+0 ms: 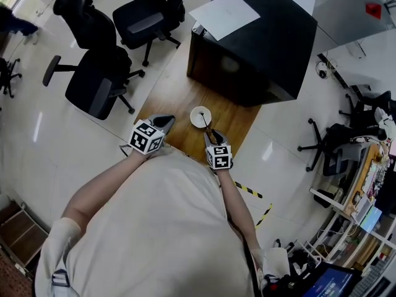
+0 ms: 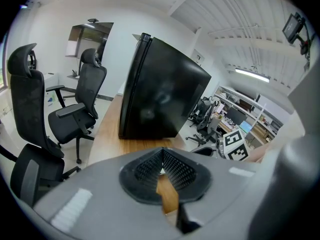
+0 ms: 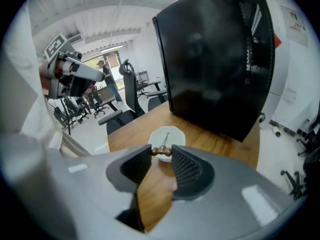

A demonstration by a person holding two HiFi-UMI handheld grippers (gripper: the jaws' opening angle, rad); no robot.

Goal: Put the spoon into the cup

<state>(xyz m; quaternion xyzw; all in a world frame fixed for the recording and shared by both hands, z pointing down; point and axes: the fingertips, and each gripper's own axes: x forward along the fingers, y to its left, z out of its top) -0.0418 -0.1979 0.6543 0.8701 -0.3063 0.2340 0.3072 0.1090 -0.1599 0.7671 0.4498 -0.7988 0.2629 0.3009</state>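
Right gripper view: my right gripper (image 3: 161,158) pinches the spoon (image 3: 161,152) handle at its fingertips. The spoon points straight ahead from them, tip inside the cup (image 3: 177,135). Left gripper (image 2: 162,170) fingers are pressed together.

The person wears a pale cream top (image 1: 154,228) with short sleeves (image 1: 62,231); a thin dark strap (image 1: 247,258) runs down it at the lower right of the head view. Each claw bears a white cube printed with black square markers, the left cube (image 1: 146,137) and the right cube (image 1: 219,156). The left claw (image 2: 162,151) and the right claw (image 3: 161,153) share one build: a smooth grey moulded shell with pale rectangular patches (image 2: 70,209), and black pads (image 3: 185,166) with a fine ribbed grid on their inner faces
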